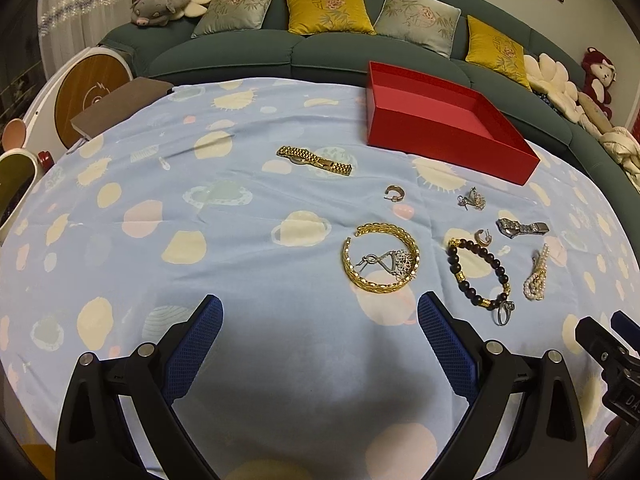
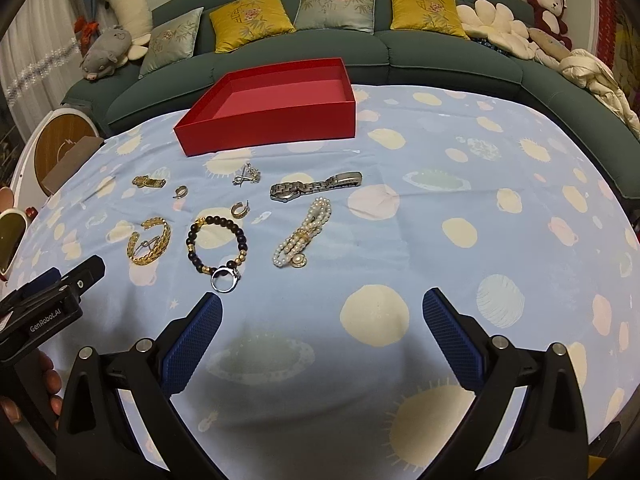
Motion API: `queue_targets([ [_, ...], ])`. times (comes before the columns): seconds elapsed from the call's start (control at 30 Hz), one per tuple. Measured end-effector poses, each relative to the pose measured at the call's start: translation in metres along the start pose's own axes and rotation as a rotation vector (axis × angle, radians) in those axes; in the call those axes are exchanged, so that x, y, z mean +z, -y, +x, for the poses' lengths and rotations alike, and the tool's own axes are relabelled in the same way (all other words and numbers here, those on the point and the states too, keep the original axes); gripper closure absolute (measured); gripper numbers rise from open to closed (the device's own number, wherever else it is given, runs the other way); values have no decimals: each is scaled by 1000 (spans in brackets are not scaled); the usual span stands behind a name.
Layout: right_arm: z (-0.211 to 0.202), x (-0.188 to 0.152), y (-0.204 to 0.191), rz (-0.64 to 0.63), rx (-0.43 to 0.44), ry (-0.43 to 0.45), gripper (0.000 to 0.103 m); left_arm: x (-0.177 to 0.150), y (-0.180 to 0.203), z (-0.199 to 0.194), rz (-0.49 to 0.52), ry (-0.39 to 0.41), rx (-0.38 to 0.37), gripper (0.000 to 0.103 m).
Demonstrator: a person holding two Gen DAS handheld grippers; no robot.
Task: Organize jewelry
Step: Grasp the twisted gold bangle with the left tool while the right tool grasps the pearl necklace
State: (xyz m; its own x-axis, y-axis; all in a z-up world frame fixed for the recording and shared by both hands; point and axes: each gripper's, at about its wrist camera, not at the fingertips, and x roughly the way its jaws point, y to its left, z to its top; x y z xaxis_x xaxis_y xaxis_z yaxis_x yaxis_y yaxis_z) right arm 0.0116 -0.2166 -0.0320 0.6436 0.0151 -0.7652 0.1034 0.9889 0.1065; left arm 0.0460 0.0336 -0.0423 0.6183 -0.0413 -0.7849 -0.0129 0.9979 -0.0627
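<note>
Left wrist view shows the left gripper (image 1: 320,320) with its blue fingers (image 1: 196,344) spread wide apart and nothing between them. It hangs over a tabletop (image 1: 240,208) covered with a light blue cloth with planets and suns on it. Just ahead of the fingers lies a gold bangle (image 1: 380,258), and a silver flower piece (image 1: 390,262) lies inside its ring. To the right is a dark bead bracelet (image 1: 478,272) with gold beads, and a silver ring (image 1: 505,313) touches its near end. A pearl bracelet (image 1: 537,274) lies beside that. Farther back are a silver watch (image 1: 520,228), two small hoop earrings (image 1: 395,193), a small silver brooch (image 1: 472,199) and a gold watch (image 1: 314,160). An open red box (image 1: 444,148) sits at the far side of the tabletop, near a green sofa (image 1: 328,52) with yellow and grey pillows.

Right wrist view shows the right gripper (image 2: 322,320), its fingers (image 2: 448,340) also wide apart and holding nothing. The silver ring (image 2: 225,278) lies just ahead of its left finger. The pearl bracelet (image 2: 302,236) and the silver watch (image 2: 314,187) lie farther ahead, and the red box (image 2: 272,128) sits behind them. Nothing can be seen inside the box from here. A hand (image 2: 44,388) holds the other gripper at the left edge.
</note>
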Motion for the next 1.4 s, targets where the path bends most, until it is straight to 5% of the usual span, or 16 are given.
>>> queue_targets([
  [0.3, 19, 8, -4, -10, 21, -30, 5, 4, 19, 30, 54, -12, -26, 7],
  [0.6, 27, 13, -5, 3, 35, -46, 5, 9, 29, 53, 56, -31, 23, 7],
  [0.73, 28, 14, -2, 8, 40, -50, 5, 10, 34, 51, 75, -17, 12, 23],
  [1.0, 28, 14, 3, 24, 39, -57, 5, 12, 41, 52, 96, -12, 8, 32],
  [1.13, 29, 14, 4, 25, 40, -58, 5, 14, 43, 52, 108, -4, 4, 49],
  [1.4, 29, 15, 4, 21, 42, -56, 5, 17, 38, 48, 85, -18, -30, 49],
])
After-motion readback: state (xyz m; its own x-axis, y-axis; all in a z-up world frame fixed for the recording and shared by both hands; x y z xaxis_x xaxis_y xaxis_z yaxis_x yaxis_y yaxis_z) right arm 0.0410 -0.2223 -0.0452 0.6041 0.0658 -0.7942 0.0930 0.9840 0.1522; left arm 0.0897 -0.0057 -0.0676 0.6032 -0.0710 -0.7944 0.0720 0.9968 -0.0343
